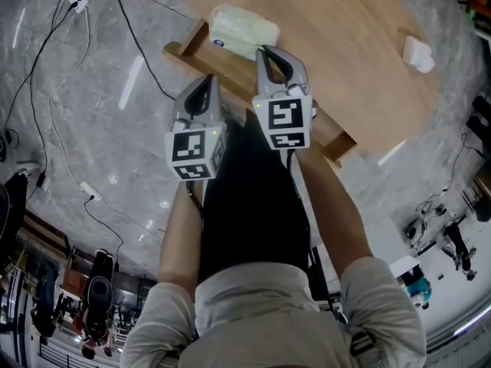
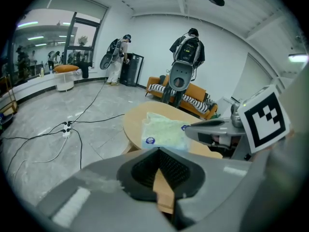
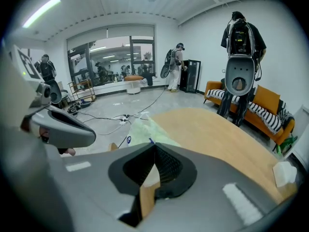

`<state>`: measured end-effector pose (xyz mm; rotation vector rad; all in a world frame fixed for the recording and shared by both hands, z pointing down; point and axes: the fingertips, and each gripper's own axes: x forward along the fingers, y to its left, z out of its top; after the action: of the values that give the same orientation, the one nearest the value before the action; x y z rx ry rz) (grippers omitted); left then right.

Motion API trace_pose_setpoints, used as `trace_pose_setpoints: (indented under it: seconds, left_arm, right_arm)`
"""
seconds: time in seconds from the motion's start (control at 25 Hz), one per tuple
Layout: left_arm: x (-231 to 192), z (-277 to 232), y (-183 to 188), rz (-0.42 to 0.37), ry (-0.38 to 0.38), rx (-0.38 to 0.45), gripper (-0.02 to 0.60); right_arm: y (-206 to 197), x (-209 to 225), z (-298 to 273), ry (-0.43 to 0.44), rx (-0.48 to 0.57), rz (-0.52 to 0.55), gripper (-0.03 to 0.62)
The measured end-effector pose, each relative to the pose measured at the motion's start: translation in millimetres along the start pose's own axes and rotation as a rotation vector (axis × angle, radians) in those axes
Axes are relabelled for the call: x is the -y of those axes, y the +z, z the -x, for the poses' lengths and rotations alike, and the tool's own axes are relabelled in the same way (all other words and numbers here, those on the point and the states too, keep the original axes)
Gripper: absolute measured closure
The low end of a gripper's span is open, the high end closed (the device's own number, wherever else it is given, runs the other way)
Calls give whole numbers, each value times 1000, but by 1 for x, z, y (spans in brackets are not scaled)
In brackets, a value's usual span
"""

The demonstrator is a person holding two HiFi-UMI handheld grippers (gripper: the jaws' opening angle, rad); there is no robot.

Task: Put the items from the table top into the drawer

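While the left claw (image 2: 158, 151) and the right claw (image 3: 154, 148) hover pinched together and empty above the open wooden drawer (image 1: 180, 50), seemingly between pick-ups, the pale green soft packet (image 1: 244, 29) lies at the drawer's end, and a small white packet (image 1: 418, 54) sits far across the round wooden surface (image 1: 345, 37).

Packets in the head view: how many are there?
2. One pale green packet lies by the drawer; one small white packet lies near the table's right edge. Others may be hidden.
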<state>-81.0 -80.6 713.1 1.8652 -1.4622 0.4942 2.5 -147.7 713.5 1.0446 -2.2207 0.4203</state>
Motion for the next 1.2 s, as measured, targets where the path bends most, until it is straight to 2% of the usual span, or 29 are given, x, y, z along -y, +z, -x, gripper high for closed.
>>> trace_pose_setpoints:
  seconds: [0.36,0.6,1.0,1.2]
  left_arm:
    - [2,22,-20,-16,-16,0,561]
    - [2,27,-33,-29,-24,-19,561]
    - [-22,19,-52,-2,9,-46,561]
    - [-35,10,-60,4,23,-69,561]
  right_arm:
    - [-16,-22,20,-19,7,-20,588]
    - [-33,-39,23,-7,-29,-31,588]
    - [-56,-71,-1,54,-82,-38,588]
    - [-70,-76,-19,52,-108,-75,588]
